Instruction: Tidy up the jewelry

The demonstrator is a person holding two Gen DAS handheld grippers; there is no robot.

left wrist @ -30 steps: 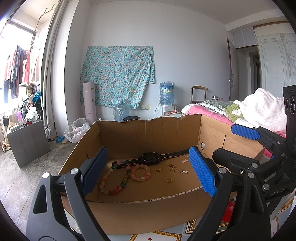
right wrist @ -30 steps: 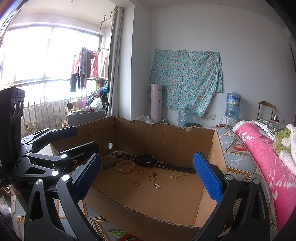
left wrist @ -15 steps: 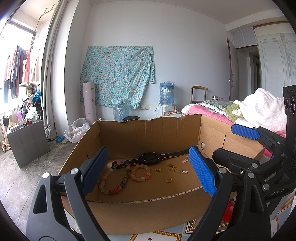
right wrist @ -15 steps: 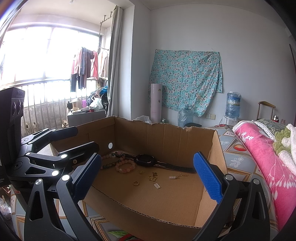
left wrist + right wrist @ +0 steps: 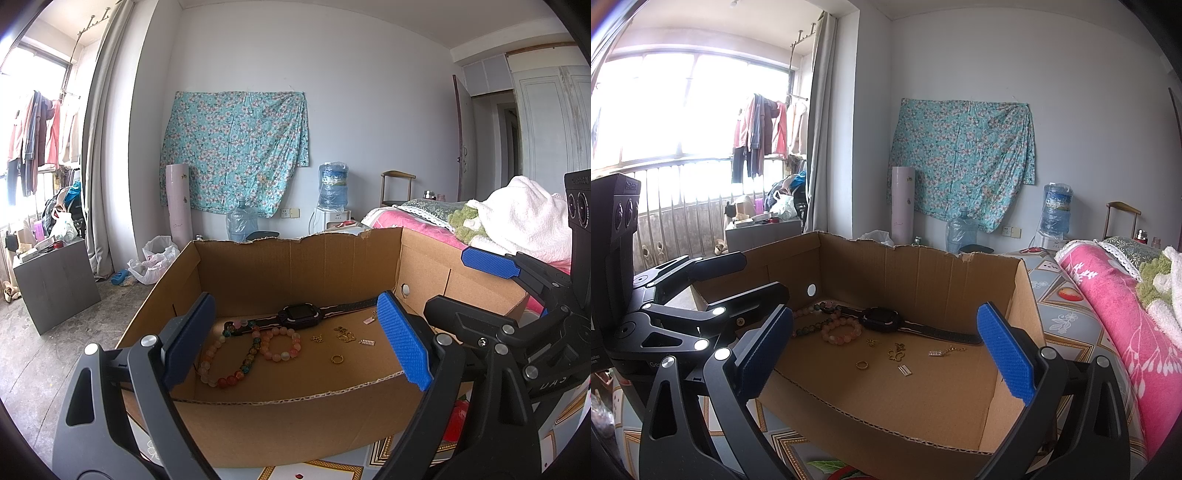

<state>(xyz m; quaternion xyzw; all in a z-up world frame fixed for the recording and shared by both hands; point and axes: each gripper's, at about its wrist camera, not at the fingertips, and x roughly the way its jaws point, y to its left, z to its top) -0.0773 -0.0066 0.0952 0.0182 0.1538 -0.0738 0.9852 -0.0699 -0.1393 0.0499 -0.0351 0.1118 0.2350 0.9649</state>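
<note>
A shallow cardboard box [image 5: 295, 417] [image 5: 871, 417] holds jewelry on its floor. Inside lie a black watch [image 5: 300, 315] [image 5: 881, 319], a long multicoloured bead strand [image 5: 236, 363], a pink bead bracelet [image 5: 279, 343] [image 5: 841, 331], a gold ring [image 5: 336, 358] [image 5: 862, 364] and several small gold and silver charms [image 5: 343, 334] [image 5: 897, 352]. My left gripper [image 5: 295, 341] hangs open before the box's near wall, nothing between its blue pads. My right gripper [image 5: 886, 350] is open too, likewise held in front of the box. Each gripper shows at the edge of the other's view.
The box rests on a patterned bed cover [image 5: 1067, 306]. A pink blanket [image 5: 1115, 314] and white towel [image 5: 524, 218] lie at the right. Beyond are a grey cabinet [image 5: 55, 284], water bottles [image 5: 333, 186], a rolled mat [image 5: 178, 206] and a floral cloth [image 5: 236, 151] on the wall.
</note>
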